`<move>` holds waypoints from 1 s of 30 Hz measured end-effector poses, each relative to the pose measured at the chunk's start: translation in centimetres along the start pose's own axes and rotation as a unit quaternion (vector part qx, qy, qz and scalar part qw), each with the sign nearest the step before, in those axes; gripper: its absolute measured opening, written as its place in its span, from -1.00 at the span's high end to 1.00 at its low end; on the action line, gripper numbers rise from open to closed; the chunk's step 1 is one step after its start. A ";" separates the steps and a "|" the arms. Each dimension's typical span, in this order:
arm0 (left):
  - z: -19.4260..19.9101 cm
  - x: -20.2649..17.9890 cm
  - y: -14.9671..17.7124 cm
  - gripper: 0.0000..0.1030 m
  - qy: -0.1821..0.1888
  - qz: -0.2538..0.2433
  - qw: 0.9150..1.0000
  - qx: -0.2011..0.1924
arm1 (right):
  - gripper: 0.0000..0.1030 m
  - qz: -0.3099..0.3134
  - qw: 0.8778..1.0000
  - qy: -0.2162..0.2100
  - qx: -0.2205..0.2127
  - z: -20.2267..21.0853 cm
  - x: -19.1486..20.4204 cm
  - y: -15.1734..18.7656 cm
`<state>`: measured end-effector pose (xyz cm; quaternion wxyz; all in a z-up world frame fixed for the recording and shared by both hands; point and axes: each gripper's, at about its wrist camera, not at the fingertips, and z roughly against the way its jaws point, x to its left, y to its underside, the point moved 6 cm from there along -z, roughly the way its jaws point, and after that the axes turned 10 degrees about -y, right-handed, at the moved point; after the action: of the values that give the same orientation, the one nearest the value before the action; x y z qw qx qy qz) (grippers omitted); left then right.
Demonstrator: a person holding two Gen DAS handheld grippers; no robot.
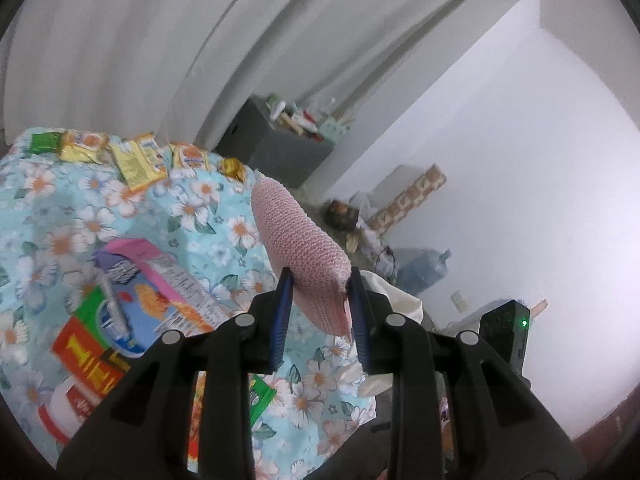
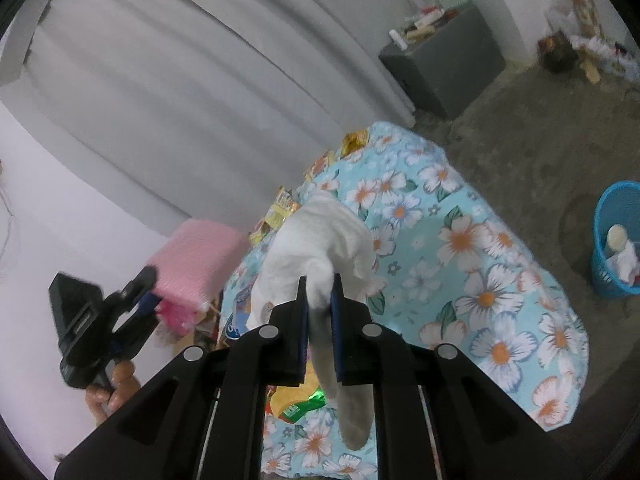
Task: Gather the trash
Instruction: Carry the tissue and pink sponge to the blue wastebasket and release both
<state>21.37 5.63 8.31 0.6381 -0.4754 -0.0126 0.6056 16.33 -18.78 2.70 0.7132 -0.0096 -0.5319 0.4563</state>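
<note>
Left gripper (image 1: 318, 304) was clamped on the lower end of a pink foam sheet (image 1: 298, 240), held up in the air above the surface; right gripper (image 2: 319, 308) was clamped on a white tissue (image 2: 320, 236), also lifted, with a limp tail hanging down past the fingers. Foam sheet looked very light, soft and springy, likely to flop or slip if pinched only at the edge, so a hold further in seemed safer. Tissue looked weightless and crushable, easy to tear, fine to grab anywhere in the bunched middle. Neither seemed fragile.

Surface (image 2: 480, 240) was covered by a blue floral cloth, draped and wrinkled over the edges. More trash lay on it: yellow wrappers (image 1: 138, 162) along the far edge, a blue-and-pink snack box (image 1: 160, 296), a red carton (image 1: 86, 356). Blue bin (image 2: 618, 240) stood on the bare concrete floor, well apart from the surface, with some trash inside. Grey curtains, white walls, a dark cabinet (image 2: 448, 68) with clutter on top.
</note>
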 end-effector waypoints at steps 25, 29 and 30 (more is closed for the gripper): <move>11.6 3.8 4.3 0.51 0.013 0.001 0.999 -0.051 | 0.80 0.094 0.995 -0.017 0.032 -4.5 12.2 5.7; 12.0 3.8 4.6 0.51 0.020 -0.001 0.998 -0.053 | 0.80 0.095 0.995 -0.015 0.031 -4.6 12.4 5.7; 11.9 3.9 4.7 0.51 0.021 -0.002 0.998 -0.053 | 0.80 0.095 0.995 -0.014 0.030 -4.6 12.3 5.7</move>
<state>11.79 14.85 9.80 0.6131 -0.5214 -0.0319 0.5927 16.42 -5.17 7.10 0.6587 -0.0320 -0.5248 0.5383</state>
